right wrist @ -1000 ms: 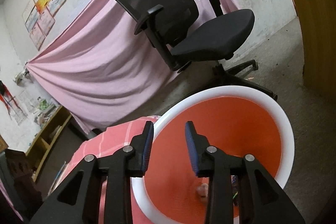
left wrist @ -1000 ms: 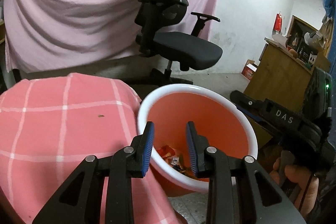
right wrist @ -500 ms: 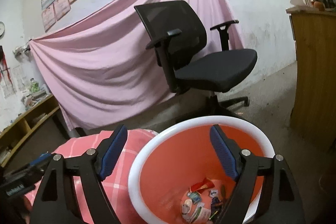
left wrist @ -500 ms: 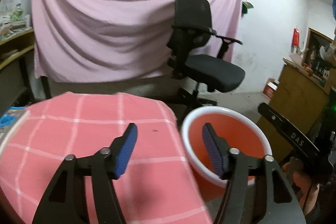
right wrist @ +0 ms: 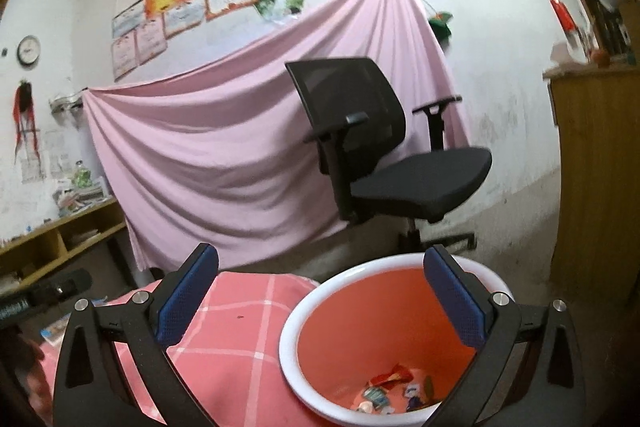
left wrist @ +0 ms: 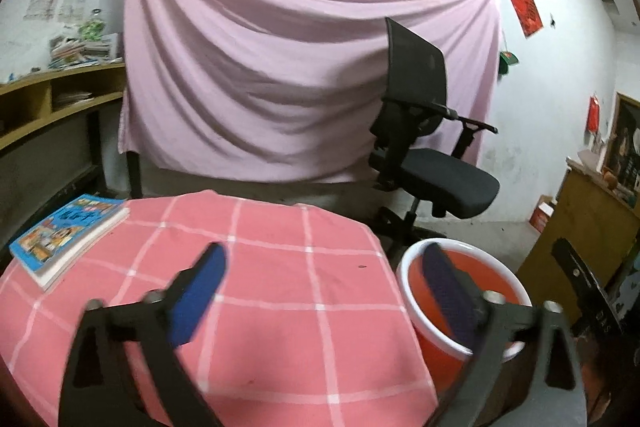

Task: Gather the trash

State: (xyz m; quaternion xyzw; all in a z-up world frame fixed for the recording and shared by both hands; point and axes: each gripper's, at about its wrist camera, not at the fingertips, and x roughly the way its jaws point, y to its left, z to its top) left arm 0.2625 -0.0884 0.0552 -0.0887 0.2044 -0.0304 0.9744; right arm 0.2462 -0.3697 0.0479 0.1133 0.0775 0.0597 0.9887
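We see the trash (right wrist: 394, 389) as a small heap of crumpled wrappers at the bottom of the orange bin (right wrist: 332, 293), low and right of centre in the right wrist view. The bin has a white rim and stands just beside the bench (right wrist: 240, 355), which is draped in a pink checked cloth.

Our right gripper (right wrist: 320, 301) hangs above the bin's mouth with its blue-padded fingers spread wide; nothing is between them and they touch nothing. Our left gripper (left wrist: 334, 295) is likewise wide apart and empty, blurred, with one finger over the checked cloth and the other over the bin (left wrist: 500, 277) at the lower right of its frame.

Only the right wrist view looks down to the wrappers; from the left wrist view the bin's inside shows just its orange wall. The left wrist view alone gives us the bench (left wrist: 280, 307) top broadly, with a blue book (left wrist: 66, 233) lying near its left edge. Behind, in both views, stand a black office chair (right wrist: 384, 155) and a hanging pink sheet (left wrist: 248, 87).
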